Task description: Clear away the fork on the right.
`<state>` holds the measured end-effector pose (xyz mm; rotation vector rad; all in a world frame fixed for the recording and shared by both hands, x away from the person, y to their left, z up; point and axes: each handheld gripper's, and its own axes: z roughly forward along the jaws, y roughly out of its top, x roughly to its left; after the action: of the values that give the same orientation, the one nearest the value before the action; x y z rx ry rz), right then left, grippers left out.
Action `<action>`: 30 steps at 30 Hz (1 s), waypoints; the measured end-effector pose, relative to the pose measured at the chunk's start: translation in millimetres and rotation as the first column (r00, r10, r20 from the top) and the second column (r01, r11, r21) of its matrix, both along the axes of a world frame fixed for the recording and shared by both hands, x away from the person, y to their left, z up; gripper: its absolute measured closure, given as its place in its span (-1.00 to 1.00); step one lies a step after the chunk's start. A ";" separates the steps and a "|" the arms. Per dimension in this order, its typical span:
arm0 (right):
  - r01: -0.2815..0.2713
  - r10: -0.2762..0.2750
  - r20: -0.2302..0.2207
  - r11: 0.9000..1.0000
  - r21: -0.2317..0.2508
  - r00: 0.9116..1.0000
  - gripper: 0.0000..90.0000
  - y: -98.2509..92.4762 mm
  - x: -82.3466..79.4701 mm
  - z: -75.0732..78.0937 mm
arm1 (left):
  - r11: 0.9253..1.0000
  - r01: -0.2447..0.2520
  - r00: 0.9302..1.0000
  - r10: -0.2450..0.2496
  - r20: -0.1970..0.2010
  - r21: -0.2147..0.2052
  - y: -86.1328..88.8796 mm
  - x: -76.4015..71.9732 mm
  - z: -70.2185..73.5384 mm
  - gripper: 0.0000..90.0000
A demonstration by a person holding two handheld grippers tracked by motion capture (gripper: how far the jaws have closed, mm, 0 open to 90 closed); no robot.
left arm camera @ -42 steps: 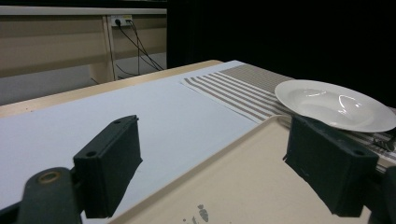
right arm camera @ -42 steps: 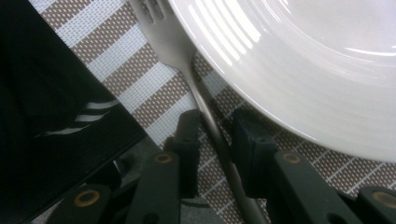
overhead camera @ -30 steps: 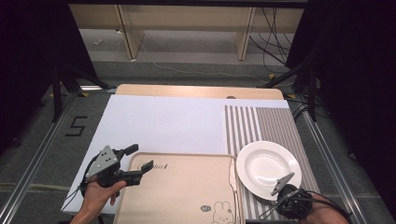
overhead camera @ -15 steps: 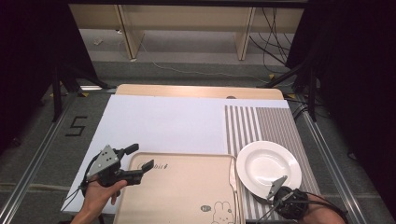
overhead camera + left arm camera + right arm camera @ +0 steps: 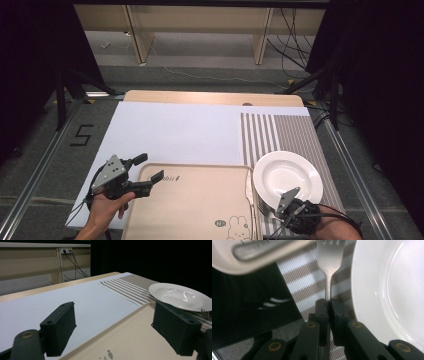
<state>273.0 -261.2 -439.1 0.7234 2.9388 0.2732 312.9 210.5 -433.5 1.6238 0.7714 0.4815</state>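
My right gripper (image 5: 329,302) is shut on the handle of a metal fork (image 5: 328,255), whose tines point away over the striped mat (image 5: 312,280). The fork lies between the white plate (image 5: 392,290) and the rim of the beige tray (image 5: 227,262). In the high view this gripper (image 5: 295,212) sits at the plate's (image 5: 287,182) near edge. My left gripper (image 5: 150,167) stands open over the tray's (image 5: 195,205) far left corner, nothing between its jaws (image 5: 117,327). The fork's tines (image 5: 206,313) show beside the plate (image 5: 180,295).
A second grey utensil (image 5: 262,248) rests on the tray's right rim. A white mat (image 5: 175,130) covers the table's left and middle, a striped mat (image 5: 280,132) the right. Shelving and cables stand beyond the far edge.
My right gripper has slid a little toward the near edge and leftward along the plate, the fork still in it. The left gripper has not moved.
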 end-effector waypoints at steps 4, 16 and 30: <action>-0.007 0.006 0.012 0.997 0.083 1.000 0.90 3.0 2.7 7.9 | 1.000 0.005 1.000 -0.005 0.004 -0.006 -0.5 0.5 -0.4 -0.60; 0.109 -0.119 0.018 0.954 0.280 0.993 0.90 16.1 16.8 27.5 | 1.000 0.000 1.000 0.000 0.000 -0.006 0.4 -0.2 0.4 -0.60; 0.104 -0.101 -0.031 0.893 0.439 0.994 0.90 38.6 27.4 40.3 | 1.000 0.001 1.000 -0.001 0.008 -0.002 0.5 -0.6 1.1 -0.60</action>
<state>300.4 -222.6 -398.8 0.9254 2.8537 0.9492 312.3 211.0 -432.4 1.6195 0.7647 0.4860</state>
